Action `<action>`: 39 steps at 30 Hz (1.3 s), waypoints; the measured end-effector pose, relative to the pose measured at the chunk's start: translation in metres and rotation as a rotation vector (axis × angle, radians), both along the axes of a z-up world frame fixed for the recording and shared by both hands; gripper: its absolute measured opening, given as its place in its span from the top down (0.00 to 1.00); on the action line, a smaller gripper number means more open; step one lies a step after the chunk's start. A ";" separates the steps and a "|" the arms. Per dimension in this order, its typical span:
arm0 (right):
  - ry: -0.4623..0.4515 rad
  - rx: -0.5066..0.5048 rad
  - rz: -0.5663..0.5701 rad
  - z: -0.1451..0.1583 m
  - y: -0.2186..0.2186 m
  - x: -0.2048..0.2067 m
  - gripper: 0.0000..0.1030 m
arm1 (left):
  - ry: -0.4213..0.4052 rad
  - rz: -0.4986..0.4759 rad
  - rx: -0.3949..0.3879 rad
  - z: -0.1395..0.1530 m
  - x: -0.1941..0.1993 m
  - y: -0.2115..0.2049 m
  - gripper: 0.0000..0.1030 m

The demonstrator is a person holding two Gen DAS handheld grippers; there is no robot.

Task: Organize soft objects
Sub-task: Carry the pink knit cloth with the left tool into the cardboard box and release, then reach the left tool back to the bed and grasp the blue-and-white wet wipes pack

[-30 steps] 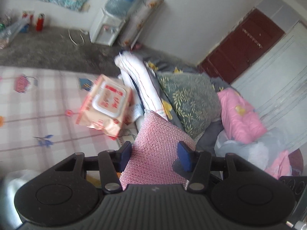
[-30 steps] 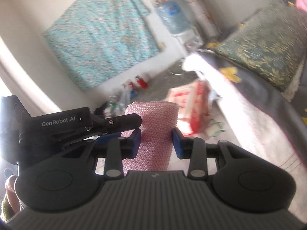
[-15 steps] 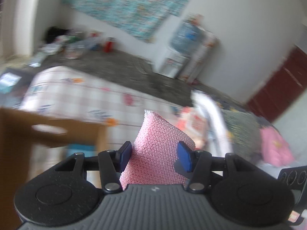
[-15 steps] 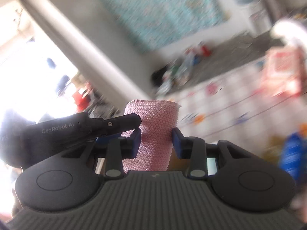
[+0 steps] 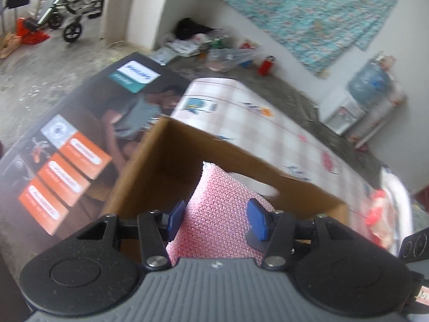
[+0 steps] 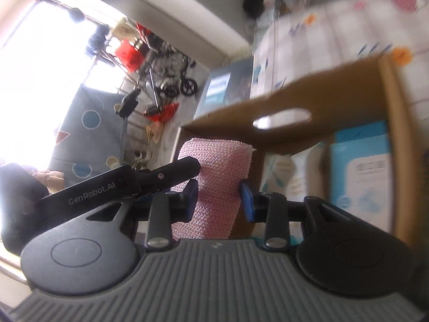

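A pink knitted cloth is pinched by both grippers at once. My left gripper is shut on one end of it, blue pads pressed into the fabric. My right gripper is shut on the other end of the pink cloth, which stands up rolled between its pads. The left gripper's black body crosses the right wrist view on the left. Both hang over an open brown cardboard box, whose flap with a hand slot shows in the right wrist view. Packs of wipes lie inside.
The box sits on a checked mattress. A dark printed carton leans at its left. A wheelchair, floor clutter, a water dispenser and a turquoise wall cloth lie beyond. An orange wipes pack lies at right.
Both grippers swung, still gripping the pink cloth, away from the pillows and bedding to above the cardboard box. The views now tilt down into the box.
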State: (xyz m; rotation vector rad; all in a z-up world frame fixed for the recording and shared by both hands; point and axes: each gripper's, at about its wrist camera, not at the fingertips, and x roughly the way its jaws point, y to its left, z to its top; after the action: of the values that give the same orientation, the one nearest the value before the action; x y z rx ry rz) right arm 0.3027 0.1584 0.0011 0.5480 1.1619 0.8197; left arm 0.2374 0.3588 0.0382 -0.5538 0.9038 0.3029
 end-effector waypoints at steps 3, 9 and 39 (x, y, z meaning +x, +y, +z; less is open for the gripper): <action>0.053 0.013 0.020 -0.023 0.015 0.013 0.67 | 0.033 0.022 0.011 -0.015 0.004 0.016 0.49; 0.124 -0.030 0.014 -0.060 0.019 0.032 0.67 | 0.040 -0.017 0.037 -0.019 0.001 0.012 0.46; -0.147 0.046 -0.181 0.037 -0.154 -0.045 0.64 | -0.202 -0.300 0.099 0.057 -0.071 -0.139 0.20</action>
State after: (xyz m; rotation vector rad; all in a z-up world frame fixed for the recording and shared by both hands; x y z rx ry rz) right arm 0.2579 0.0044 0.0385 0.6113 0.9466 0.7197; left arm 0.1661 0.2200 0.0955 -0.3437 0.7585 0.0186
